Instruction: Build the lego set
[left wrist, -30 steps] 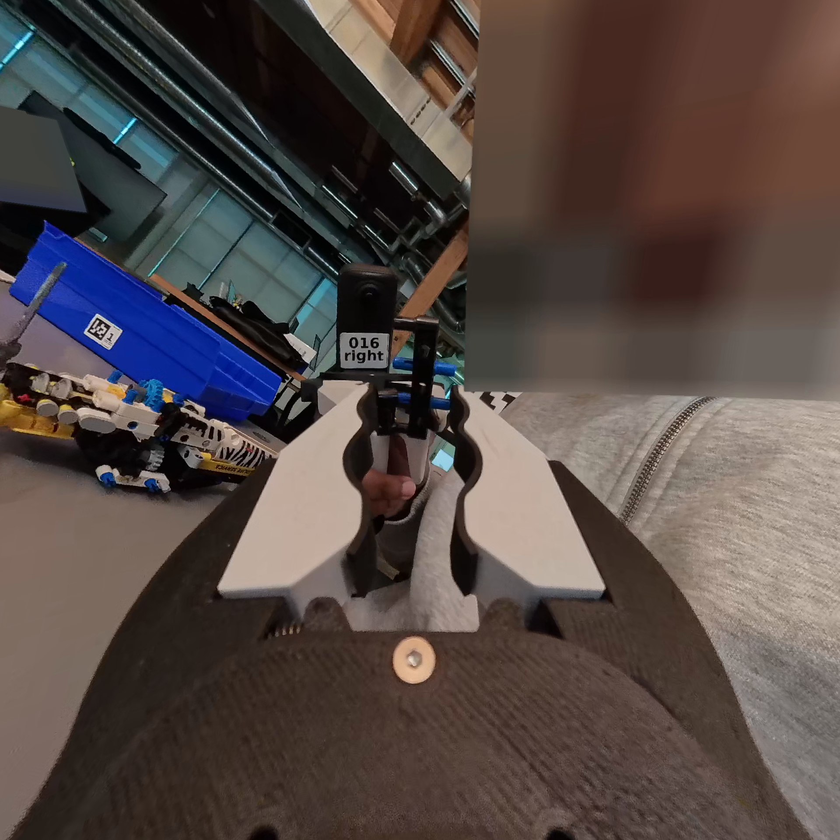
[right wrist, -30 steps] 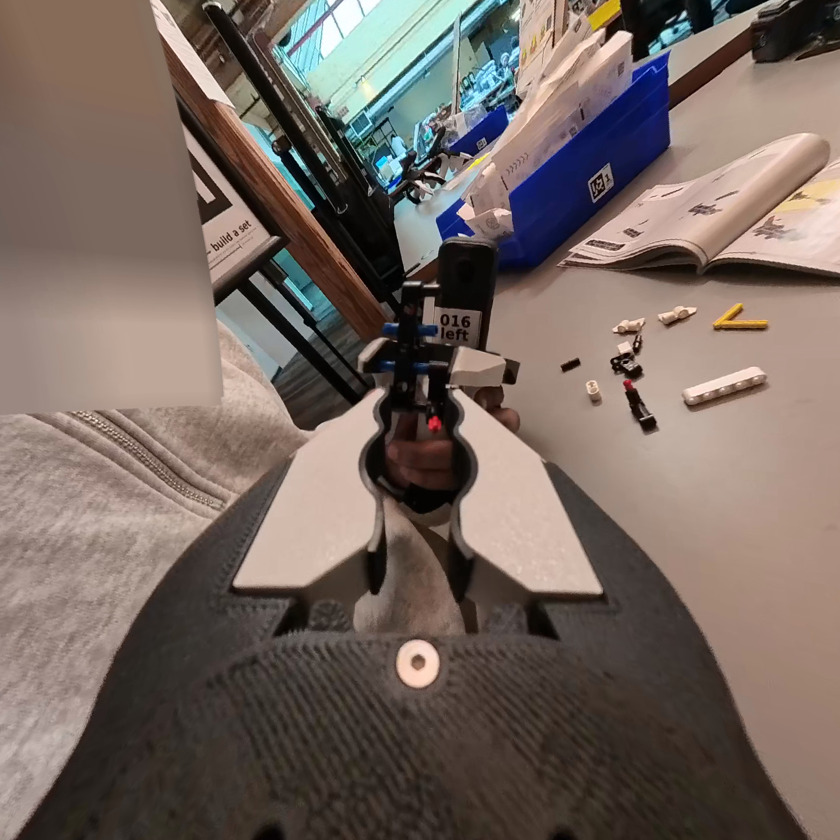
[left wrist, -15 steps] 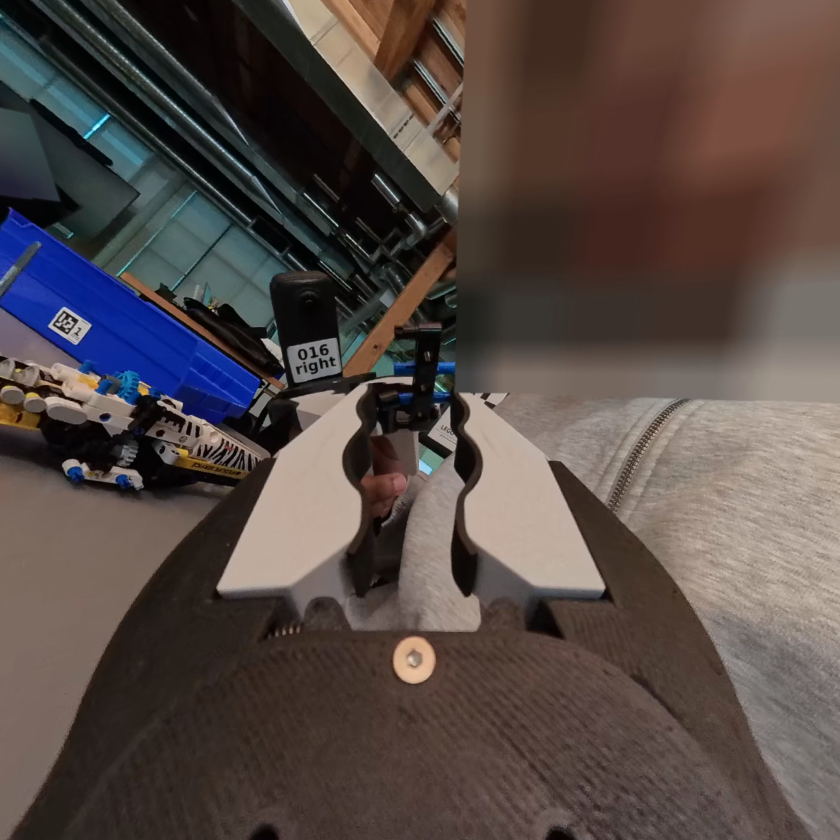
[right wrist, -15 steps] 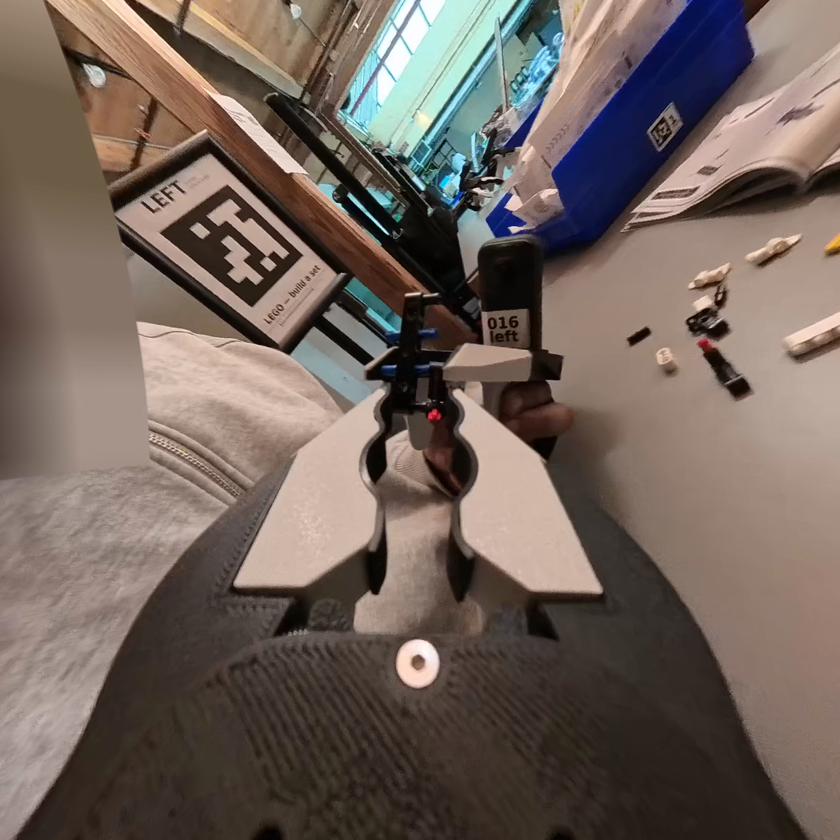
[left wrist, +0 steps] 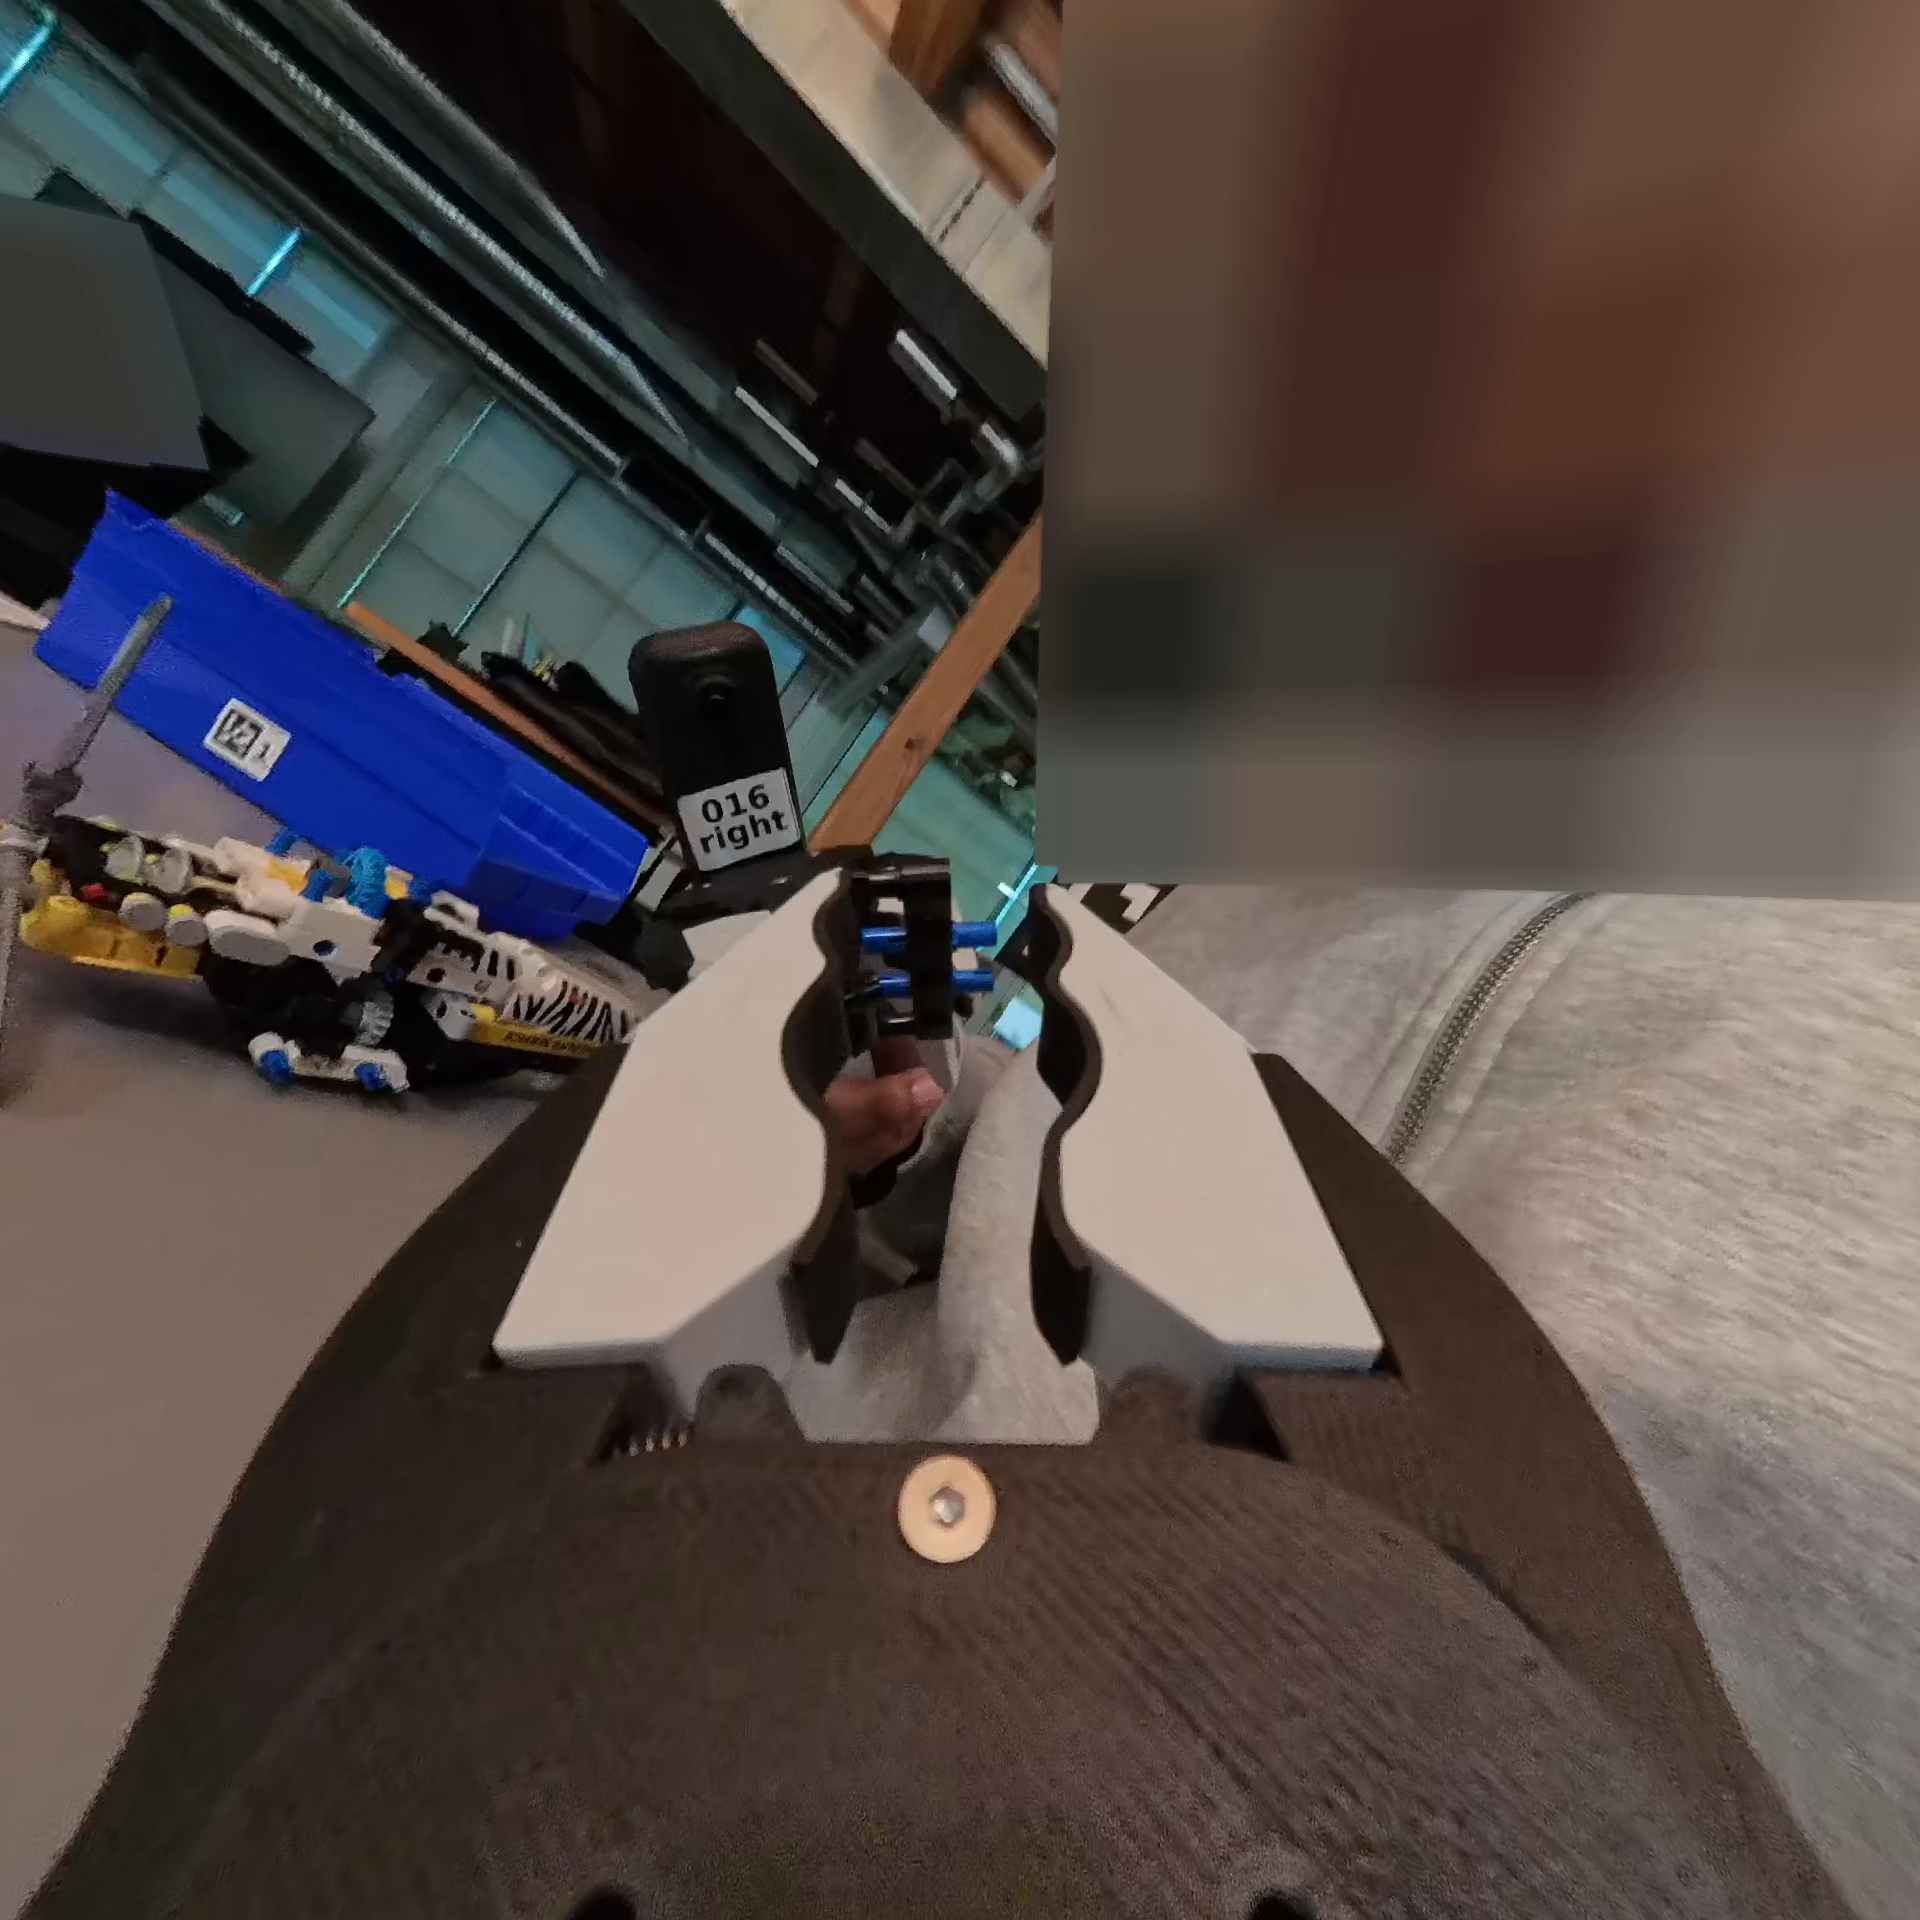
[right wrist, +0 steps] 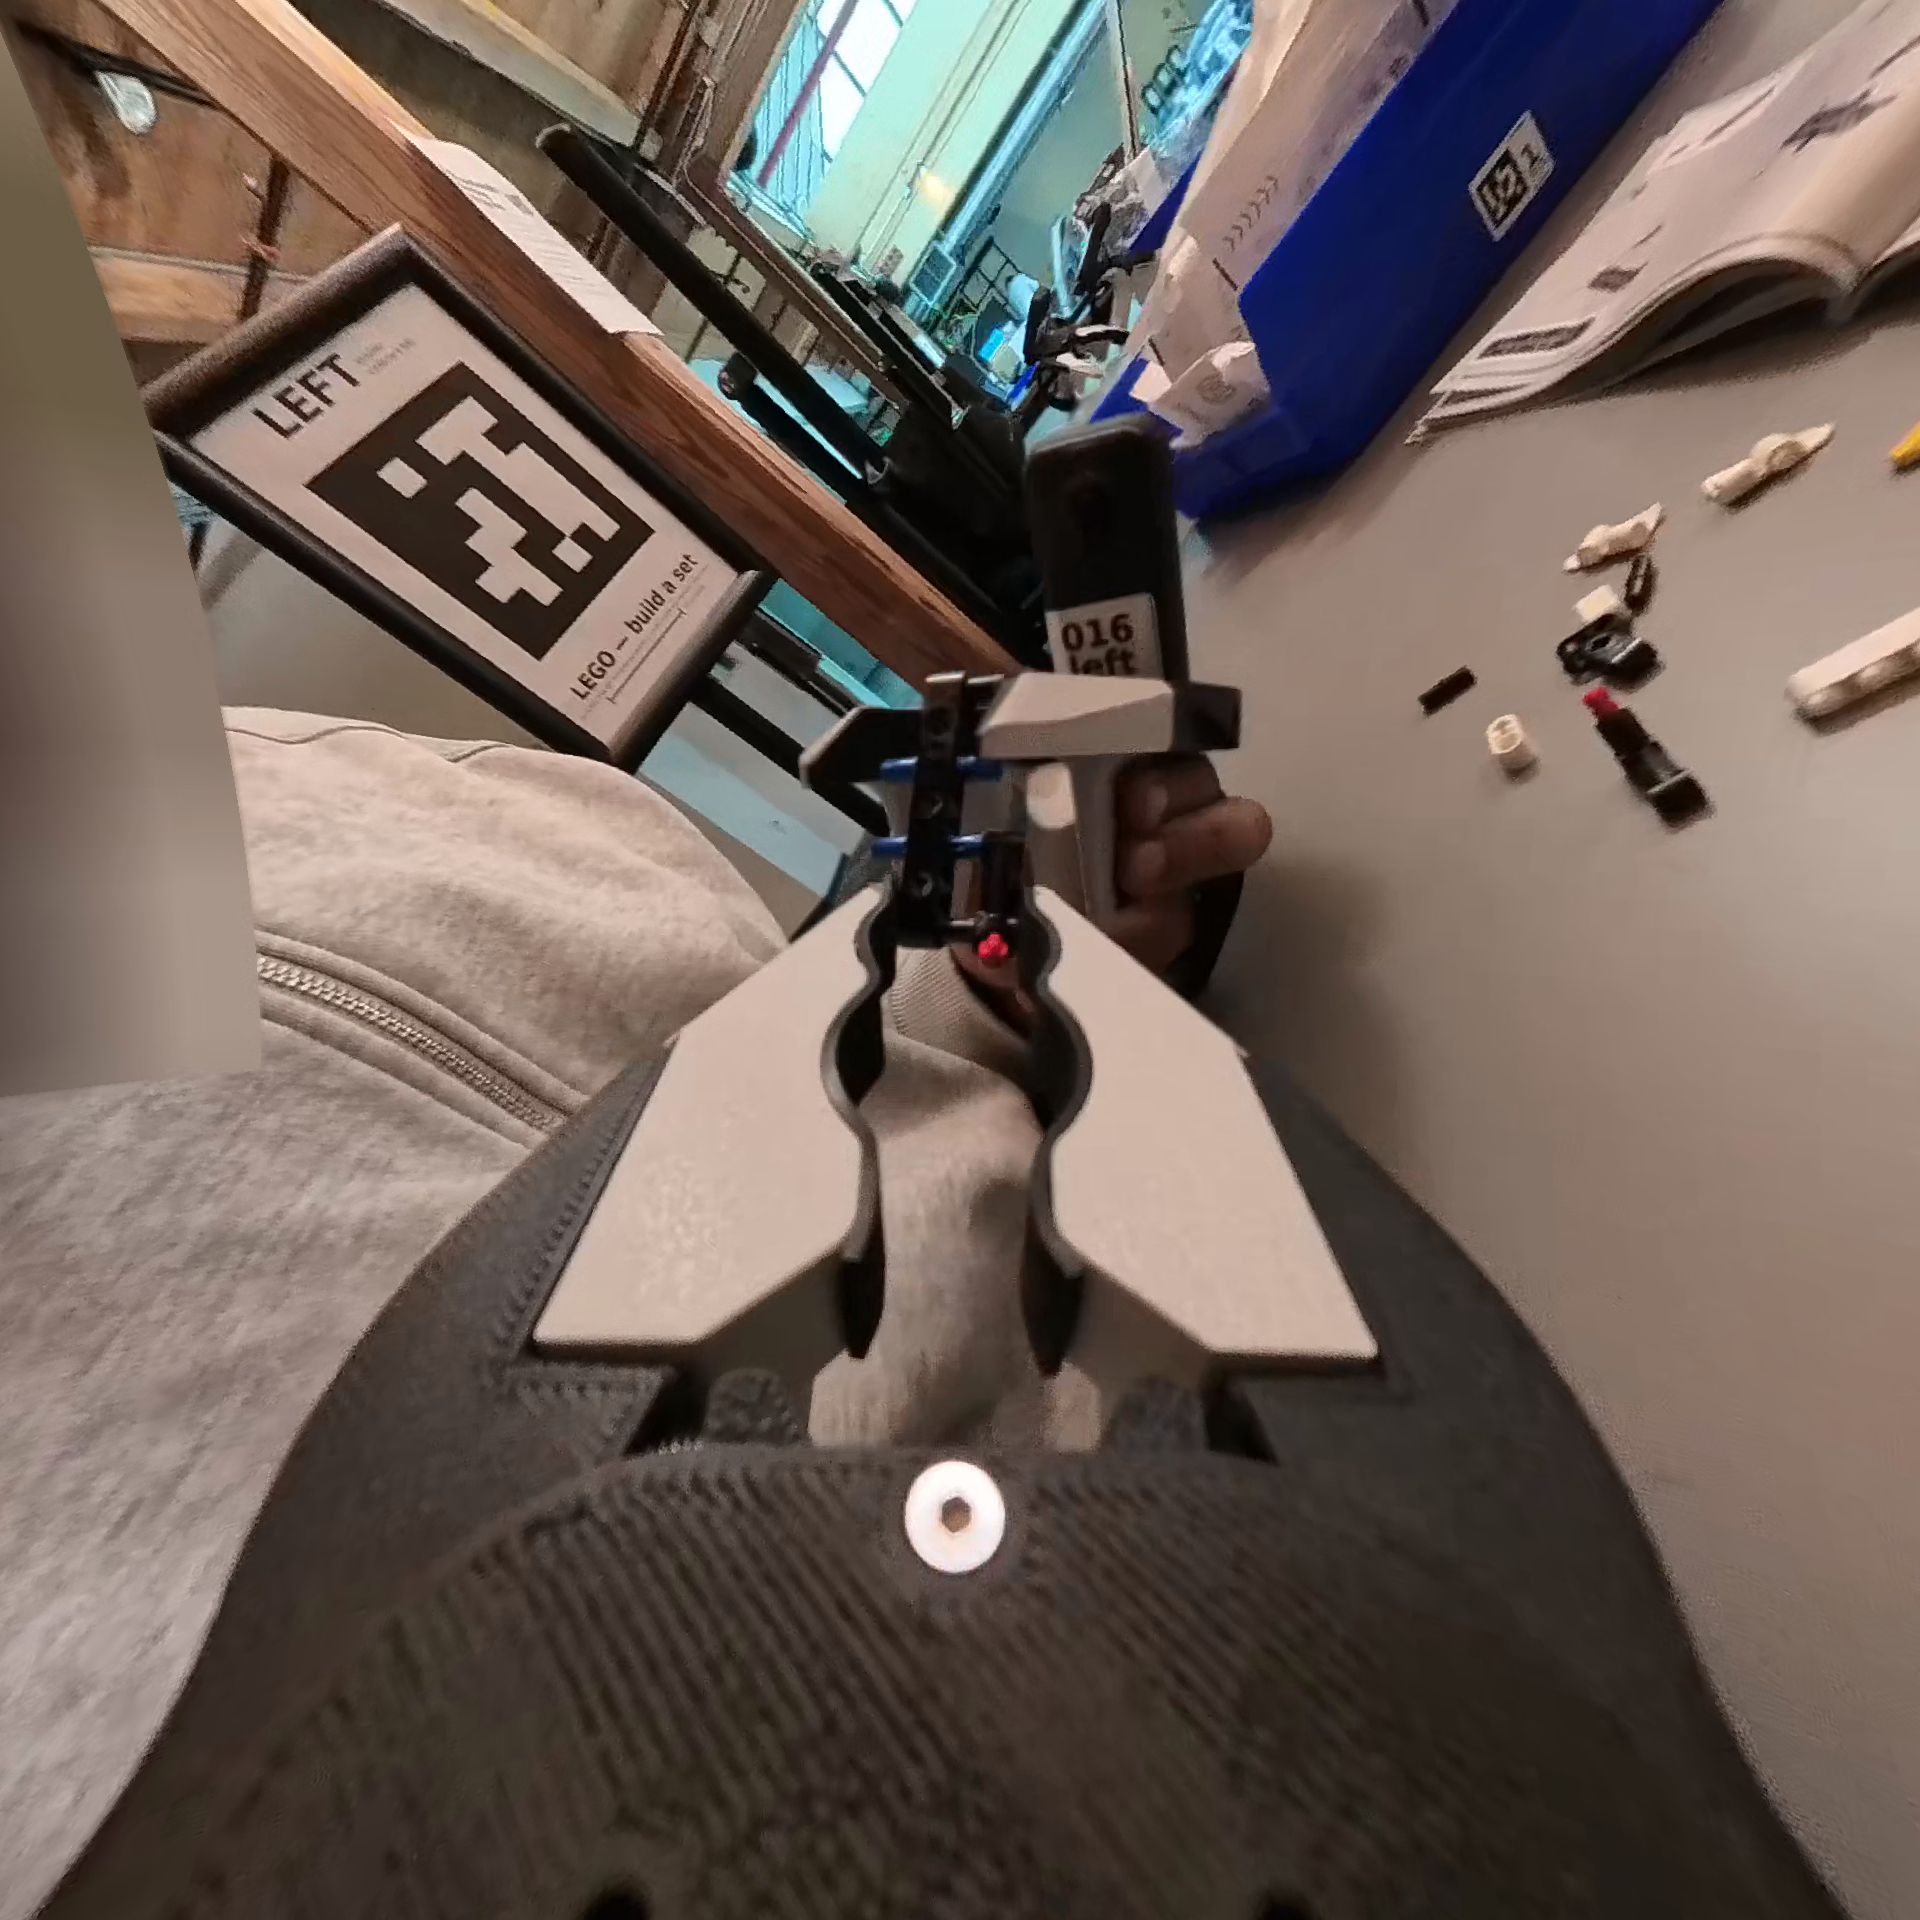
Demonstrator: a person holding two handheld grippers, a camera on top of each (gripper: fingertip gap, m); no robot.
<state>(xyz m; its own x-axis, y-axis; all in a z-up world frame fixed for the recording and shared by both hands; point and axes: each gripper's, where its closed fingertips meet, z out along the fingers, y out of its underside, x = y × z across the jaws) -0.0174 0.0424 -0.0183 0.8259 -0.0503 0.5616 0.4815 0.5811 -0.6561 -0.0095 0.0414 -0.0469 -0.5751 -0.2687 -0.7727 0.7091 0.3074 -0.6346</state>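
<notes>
A small black lego assembly (right wrist: 935,821) with two blue pins and a red pin is held in the air over the person's lap. My right gripper (right wrist: 961,925) is shut on its lower end. My left gripper (left wrist: 940,914) faces it from the other side, with its fingers around the assembly's upper part (left wrist: 902,956). The black beam lies against the left finger. A gap shows between the blue pin ends and the right finger, so this gripper is open. The left gripper also shows side-on in the right wrist view (right wrist: 920,740).
A partly built white, yellow and black model (left wrist: 312,977) lies on the grey table in front of a blue bin (left wrist: 395,769). Several loose parts (right wrist: 1621,644), a white beam (right wrist: 1860,675), an open booklet (right wrist: 1683,239) and another blue bin (right wrist: 1403,260) are to the right. A framed marker sign (right wrist: 457,520) stands behind.
The assembly has come down from above my left fingertips to between them. Both views have tilted and shifted as the two grippers turned towards each other. The right gripper's hold is unchanged.
</notes>
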